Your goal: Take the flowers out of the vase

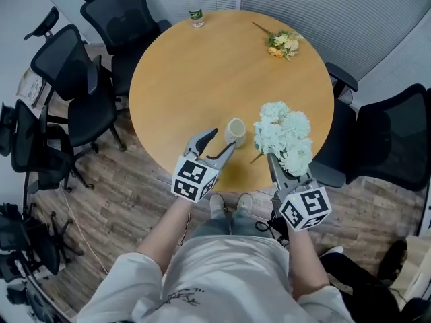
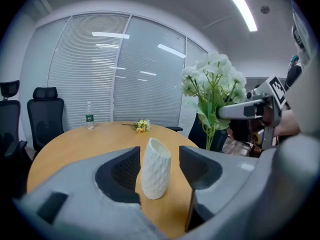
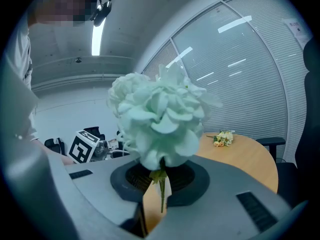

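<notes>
White flowers (image 1: 284,136) held clear of the vase (image 1: 235,132)
Their stems are clamped in the right claw (image 1: 272,159); the vase is flanked on the desk (image 1: 202,73) by the parted jaws of the left claw (image 1: 223,140).

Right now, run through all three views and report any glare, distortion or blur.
Head view: even light, sharp, only a soft sheen on the table. Left gripper view: fisheye curves the blinds, streaked with reflected ceiling lights; the vase is crisp. Right gripper view: the white flowers sit close and look slightly soft and pale; corners go black.
</notes>
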The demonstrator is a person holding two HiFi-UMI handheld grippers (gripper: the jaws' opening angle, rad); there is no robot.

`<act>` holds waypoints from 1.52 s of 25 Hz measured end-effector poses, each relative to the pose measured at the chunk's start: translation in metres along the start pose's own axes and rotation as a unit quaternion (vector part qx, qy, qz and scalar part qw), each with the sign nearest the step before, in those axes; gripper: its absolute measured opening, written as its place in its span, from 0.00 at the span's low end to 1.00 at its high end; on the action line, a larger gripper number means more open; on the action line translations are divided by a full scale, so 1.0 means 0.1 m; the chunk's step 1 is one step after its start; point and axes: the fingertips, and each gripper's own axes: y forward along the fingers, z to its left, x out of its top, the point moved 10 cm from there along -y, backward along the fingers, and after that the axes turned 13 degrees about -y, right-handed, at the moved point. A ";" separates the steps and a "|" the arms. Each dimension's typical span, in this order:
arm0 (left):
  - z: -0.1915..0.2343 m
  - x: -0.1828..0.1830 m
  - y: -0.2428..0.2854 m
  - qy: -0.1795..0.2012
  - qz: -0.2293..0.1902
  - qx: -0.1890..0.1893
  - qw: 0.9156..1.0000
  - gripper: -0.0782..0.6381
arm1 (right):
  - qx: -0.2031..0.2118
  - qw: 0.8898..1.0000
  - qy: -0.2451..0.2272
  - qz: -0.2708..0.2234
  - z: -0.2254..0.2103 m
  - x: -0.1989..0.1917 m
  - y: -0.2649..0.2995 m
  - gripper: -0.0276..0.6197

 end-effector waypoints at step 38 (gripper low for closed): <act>-0.47 0.18 -0.59 -0.007 -0.020 0.024 0.999 0.12 | 0.040 0.999 -0.021 0.012 0.16 0.22 -0.13 0.12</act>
